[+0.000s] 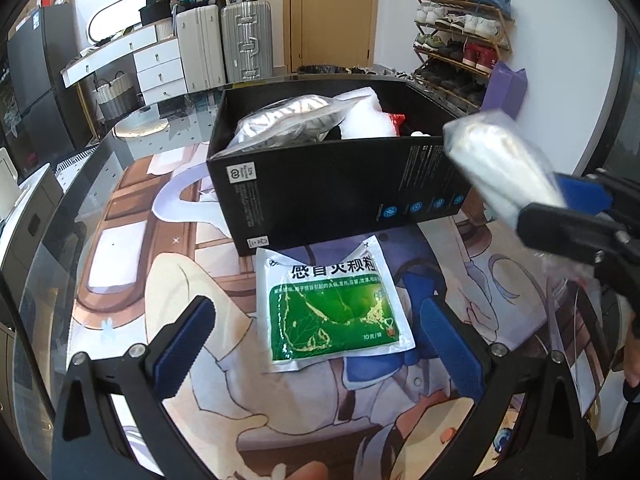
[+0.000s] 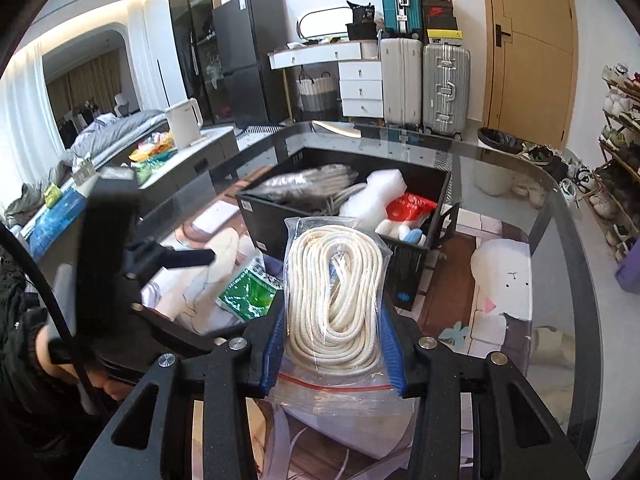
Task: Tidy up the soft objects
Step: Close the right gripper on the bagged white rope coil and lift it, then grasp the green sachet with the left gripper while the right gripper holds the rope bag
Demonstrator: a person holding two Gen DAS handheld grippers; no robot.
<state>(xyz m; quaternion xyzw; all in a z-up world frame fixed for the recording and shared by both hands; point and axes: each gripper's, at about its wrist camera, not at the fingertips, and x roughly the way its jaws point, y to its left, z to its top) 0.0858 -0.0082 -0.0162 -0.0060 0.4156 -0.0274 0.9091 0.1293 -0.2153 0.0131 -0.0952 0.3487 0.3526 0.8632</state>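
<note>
My right gripper (image 2: 334,344) is shut on a clear zip bag of coiled white rope (image 2: 336,284), held in the air above the table, short of the black box (image 2: 280,236). In the left wrist view the same rope bag (image 1: 500,160) hangs at the right, level with the black box's (image 1: 332,196) near wall. My left gripper (image 1: 316,348) stands open above a green and white sachet (image 1: 332,308) lying flat on the table in front of the box. The box holds a bagged grey item (image 1: 284,120), white foam (image 1: 366,114) and a red packet (image 2: 408,206).
The glass table (image 2: 560,264) covers a printed cartoon mat. Behind it stand suitcases (image 2: 424,80), a white drawer unit (image 2: 360,88), a dark fridge (image 2: 248,56) and a wooden door (image 2: 528,40). A shoe rack (image 1: 460,36) lines the right wall.
</note>
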